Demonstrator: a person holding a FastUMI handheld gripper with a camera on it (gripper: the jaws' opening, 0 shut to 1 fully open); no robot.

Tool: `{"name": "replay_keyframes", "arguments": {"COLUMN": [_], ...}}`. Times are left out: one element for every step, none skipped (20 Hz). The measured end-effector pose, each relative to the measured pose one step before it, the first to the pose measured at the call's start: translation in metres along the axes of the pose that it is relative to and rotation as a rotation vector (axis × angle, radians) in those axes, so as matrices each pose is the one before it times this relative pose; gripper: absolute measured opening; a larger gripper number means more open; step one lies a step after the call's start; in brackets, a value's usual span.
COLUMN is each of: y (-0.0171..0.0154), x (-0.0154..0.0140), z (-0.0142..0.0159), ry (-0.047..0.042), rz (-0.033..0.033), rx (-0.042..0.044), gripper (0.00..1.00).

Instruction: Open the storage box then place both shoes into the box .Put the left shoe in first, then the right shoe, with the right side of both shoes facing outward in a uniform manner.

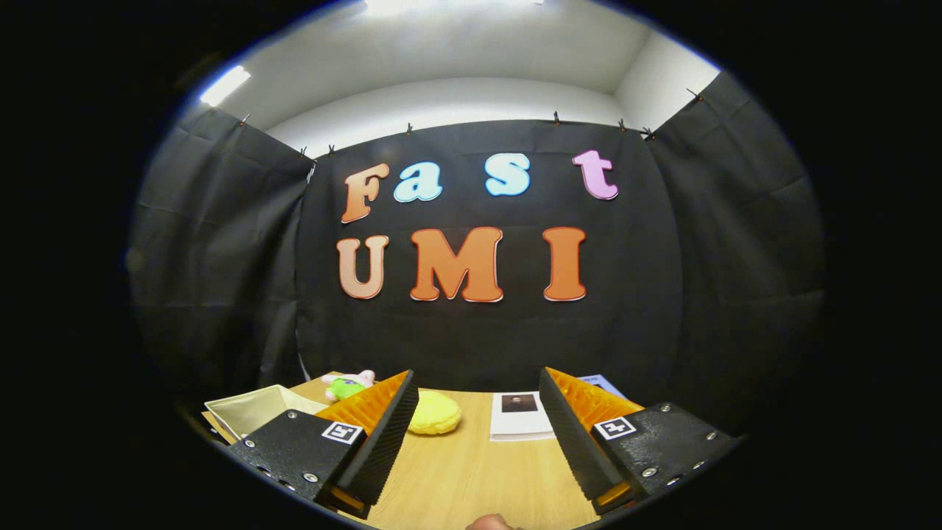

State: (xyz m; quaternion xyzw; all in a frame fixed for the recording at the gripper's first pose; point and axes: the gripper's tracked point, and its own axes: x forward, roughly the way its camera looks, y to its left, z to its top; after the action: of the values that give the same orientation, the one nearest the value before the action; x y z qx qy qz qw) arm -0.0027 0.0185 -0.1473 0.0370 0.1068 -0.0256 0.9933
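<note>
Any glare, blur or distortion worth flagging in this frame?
Gripper view: strong fisheye bending of the wall cloth; ceiling light blown out; wooden table evenly lit and sharp; the open claw is in focus, with nothing between its fingers.

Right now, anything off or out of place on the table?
Nothing spilled or damaged. The gripper is open and holds nothing, over bare table. Beyond the fingers lie a yellow plush, a green-and-pink toy, a beige bin and a white booklet. Odd for this job: I see no shoes here.
</note>
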Motion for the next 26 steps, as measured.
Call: {"name": "replay_keyframes", "arguments": {"y": [-0.00373, -0.00584, -0.00565, -0.00584, -0.00482, -0.00458, -0.00541, -0.00422, -0.00438, -0.00246, -0.00037, -0.00103, 0.00048, 0.00086, -0.0006, -0.00122, 0.00103, 0.00179, 0.00221, 0.00306, 0.00344, 0.00266, 0.0008, -0.00101, 0.00019, 0.00048], "x": [-0.00552, -0.00587, -0.0049, -0.00352, -0.00552, -0.00412, -0.00261, -0.0032, -0.00224, -0.00256, -0.00257, -0.00144, -0.00149, -0.00067, -0.0015, -0.00229, -0.00046, -0.0002, -0.00096, -0.00124, -0.00011, 0.00014, 0.00085, 0.00117, 0.00033, -0.00015], "z": [0.00364, 0.00185, 0.00155, 0.00044, 0.0014, 0.00115, -0.00072, -0.00107, -0.002, 0.00009, 0.00092, 0.00186, 0.00095, 0.00069, 0.00045, 0.00348, 0.001, 0.00087, 0.00012, 0.00055, -0.00156, -0.00229, -0.002, -0.00009, -0.00174, -0.00038], "ry": [-0.01529, -0.0138, -0.01241, -0.01521, -0.01662, -0.01488, -0.00758, 0.0011, 0.00451, 0.00128, -0.00093, -0.00321, -0.00402, 0.00117, 0.00246, 0.00255, -0.00088, -0.0011, -0.00135, 0.00019, 0.00249, 0.00651, 0.00445, 0.00424, 0.00579, 0.00119], "rz": [-0.00677, -0.0094, -0.00953, -0.00701, -0.00421, -0.00536, -0.00839, -0.01154, -0.00859, -0.00424, -0.00171, 0.0007, 0.00232, 0.00401, 0.00182, 0.0005, 0.00161, 0.00566, 0.00377, 0.0095, 0.00962, 0.00773, -0.00161, -0.00299, -0.00415, -0.002], "rx": [-0.00165, 0.0035, 0.00676, 0.00891, 0.00667, 0.00716, 0.0028, -0.00022, -0.00446, -0.00469, -0.00406, -0.00421, -0.00433, -0.00558, -0.00385, -0.00383, -0.00379, -0.00415, -0.0004, -0.00052, -0.00131, -0.00386, -0.00286, -0.00414, -0.0041, -0.00121], "gripper": [0.98, 0.98, 0.98, 0.98, 0.98, 0.98, 0.98, 0.98, 0.98, 0.98, 0.98, 0.98, 0.98, 0.98, 0.98, 0.98, 0.98, 0.98, 0.98, 0.98, 0.98, 0.98, 0.98, 0.98, 0.98, 0.98]}}
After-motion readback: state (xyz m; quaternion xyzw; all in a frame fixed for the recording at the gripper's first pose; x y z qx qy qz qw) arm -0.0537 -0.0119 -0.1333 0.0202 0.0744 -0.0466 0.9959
